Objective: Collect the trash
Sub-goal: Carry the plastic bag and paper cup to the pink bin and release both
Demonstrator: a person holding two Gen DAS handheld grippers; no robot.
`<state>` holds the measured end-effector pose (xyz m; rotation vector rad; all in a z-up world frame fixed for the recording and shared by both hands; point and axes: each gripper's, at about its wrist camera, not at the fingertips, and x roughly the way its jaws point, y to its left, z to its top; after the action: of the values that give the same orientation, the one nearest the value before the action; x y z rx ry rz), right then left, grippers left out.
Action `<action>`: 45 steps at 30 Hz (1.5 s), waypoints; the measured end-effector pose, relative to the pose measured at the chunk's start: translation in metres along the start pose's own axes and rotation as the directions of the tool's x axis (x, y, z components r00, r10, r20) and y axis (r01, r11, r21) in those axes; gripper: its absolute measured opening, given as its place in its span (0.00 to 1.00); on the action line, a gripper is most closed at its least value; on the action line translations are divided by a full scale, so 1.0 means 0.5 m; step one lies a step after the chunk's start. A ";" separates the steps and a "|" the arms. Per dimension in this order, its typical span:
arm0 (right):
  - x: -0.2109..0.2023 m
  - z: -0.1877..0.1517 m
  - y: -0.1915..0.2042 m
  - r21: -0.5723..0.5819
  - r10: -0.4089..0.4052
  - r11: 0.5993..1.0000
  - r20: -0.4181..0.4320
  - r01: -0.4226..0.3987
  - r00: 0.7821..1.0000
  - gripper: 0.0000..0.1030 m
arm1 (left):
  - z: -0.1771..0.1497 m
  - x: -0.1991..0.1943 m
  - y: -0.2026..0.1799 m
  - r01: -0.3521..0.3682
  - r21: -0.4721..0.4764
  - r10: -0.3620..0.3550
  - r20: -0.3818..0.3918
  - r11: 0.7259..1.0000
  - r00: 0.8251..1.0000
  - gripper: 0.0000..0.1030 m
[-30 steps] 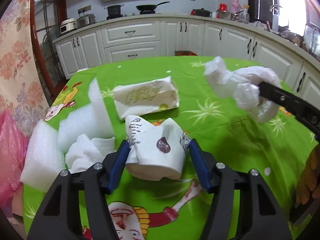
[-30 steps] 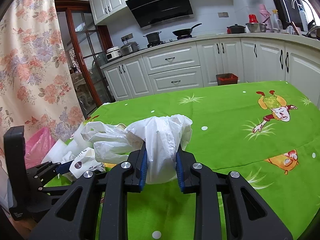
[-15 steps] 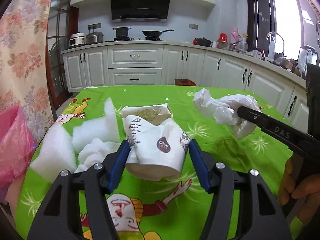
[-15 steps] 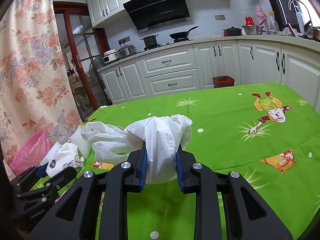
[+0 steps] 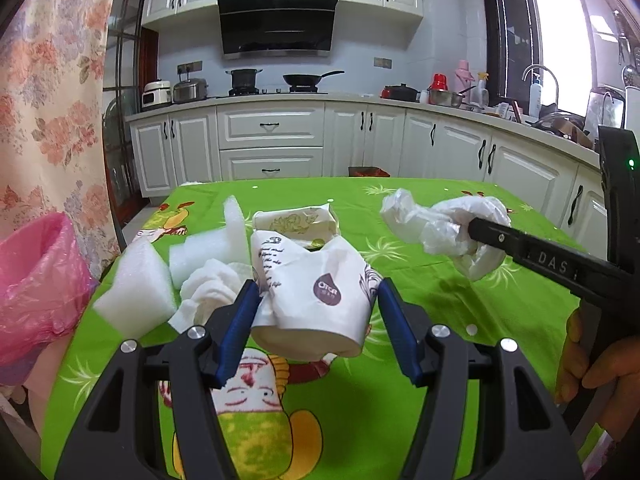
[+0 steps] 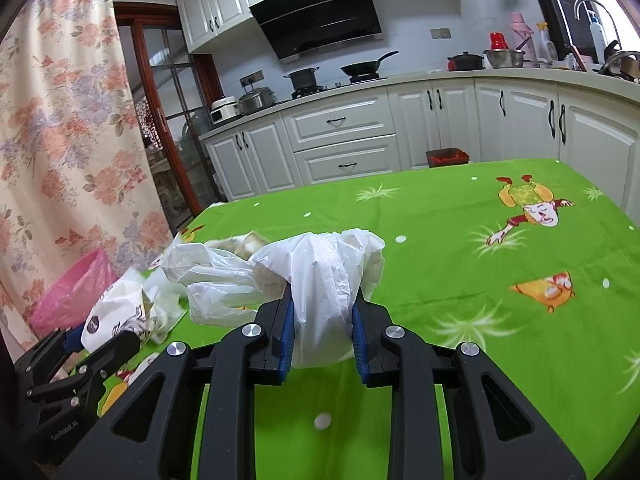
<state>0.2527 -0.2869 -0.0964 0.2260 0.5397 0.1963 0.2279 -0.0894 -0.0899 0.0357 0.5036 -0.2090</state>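
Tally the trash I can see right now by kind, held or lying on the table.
Foam pieces: 3
Paper cups, crushed: 1
Plastic bags, crumpled: 1
Printed paper wrappers: 1
Tissue wads: 1
Total: 7

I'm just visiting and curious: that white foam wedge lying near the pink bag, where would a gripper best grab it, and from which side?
My guess: the white foam wedge is best pinched across its two broad flat faces, near the thicker end. It lies near the edge of the green table, beside the crumpled white tissue, so coming from above looks clearest. Both grippers are already full.
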 end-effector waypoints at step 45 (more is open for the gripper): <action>-0.064 -0.008 0.442 -0.420 0.282 0.863 -0.059 -0.280 0.958 0.24 | -0.027 -0.284 0.307 -0.290 -0.166 0.312 0.127 0.943 0.942 0.58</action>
<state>0.1960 -0.0824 -0.0261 -0.1246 0.4446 0.5925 0.1318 0.0887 -0.0359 -0.0453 0.3543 0.1260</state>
